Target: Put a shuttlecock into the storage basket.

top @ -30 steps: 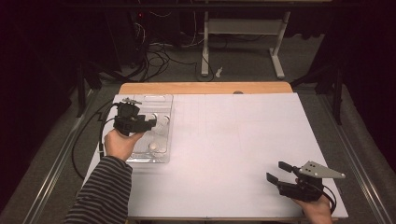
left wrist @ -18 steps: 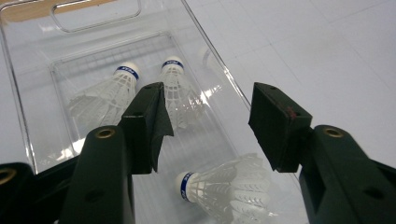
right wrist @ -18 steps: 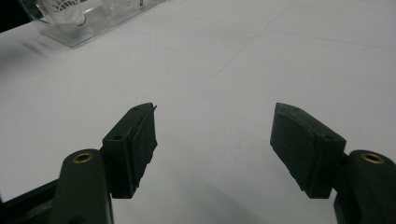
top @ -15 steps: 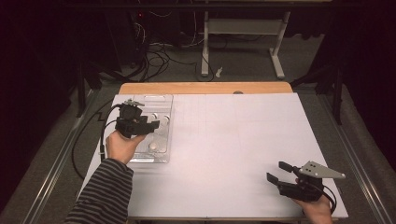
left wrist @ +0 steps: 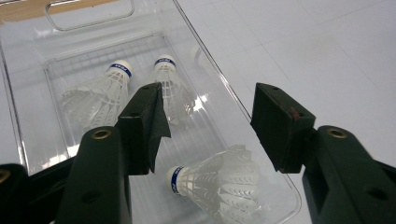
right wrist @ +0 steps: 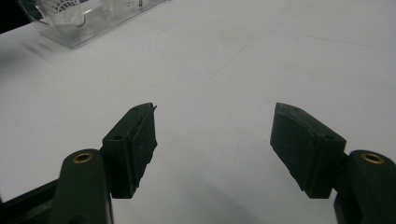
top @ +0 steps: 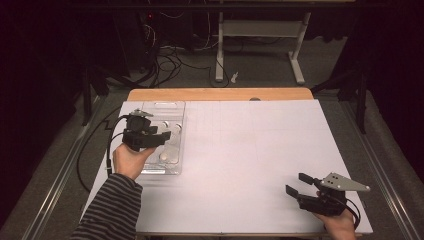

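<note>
Left black two-jaw gripper [left wrist: 208,114] hovering over the clear plastic rectangular tray [left wrist: 28,154] at the table's left edge, jaws spread wide and just been opening, nothing pinched. Nearest white feathered shuttlecock with blue-banded cork [left wrist: 219,184] lying loose on its side right under the gap, looks freshly dropped. Two more white shuttlecocks [left wrist: 100,95] resting farther up the tray, corks toward the handle end. Right black gripper [right wrist: 215,140] parked low over bare white tabletop [right wrist: 261,60], jaws wide, empty, well apart from the tray, probably just waiting.
</note>
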`<state>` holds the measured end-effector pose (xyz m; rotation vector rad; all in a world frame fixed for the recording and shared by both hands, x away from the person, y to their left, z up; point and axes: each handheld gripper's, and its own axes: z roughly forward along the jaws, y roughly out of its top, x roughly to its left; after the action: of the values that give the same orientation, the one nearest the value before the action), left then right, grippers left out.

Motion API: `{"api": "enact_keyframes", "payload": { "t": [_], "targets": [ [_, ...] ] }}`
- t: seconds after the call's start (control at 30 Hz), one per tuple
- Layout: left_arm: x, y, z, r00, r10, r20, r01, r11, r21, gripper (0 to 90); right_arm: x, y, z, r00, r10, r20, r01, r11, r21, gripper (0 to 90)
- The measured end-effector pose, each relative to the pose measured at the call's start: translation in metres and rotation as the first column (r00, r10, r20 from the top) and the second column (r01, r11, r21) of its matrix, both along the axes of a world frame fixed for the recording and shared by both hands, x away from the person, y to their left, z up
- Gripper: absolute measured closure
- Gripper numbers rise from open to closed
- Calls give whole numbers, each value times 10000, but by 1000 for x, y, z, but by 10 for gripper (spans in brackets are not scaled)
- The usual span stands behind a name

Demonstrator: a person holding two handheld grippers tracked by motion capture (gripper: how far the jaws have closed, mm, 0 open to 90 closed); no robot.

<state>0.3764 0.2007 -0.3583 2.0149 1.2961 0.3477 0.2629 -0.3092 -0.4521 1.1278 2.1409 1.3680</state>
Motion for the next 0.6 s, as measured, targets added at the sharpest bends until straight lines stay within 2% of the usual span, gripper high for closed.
{"api": "enact_keyframes", "payload": {
  "t": [0.6],
  "targets": [
    [-14, -1, -2, 9996, -245, 110, 246, 9996, -138, 424, 0, 0, 0, 10000, 1, 10, -1, 10000, -5, 317]
  ]
}}
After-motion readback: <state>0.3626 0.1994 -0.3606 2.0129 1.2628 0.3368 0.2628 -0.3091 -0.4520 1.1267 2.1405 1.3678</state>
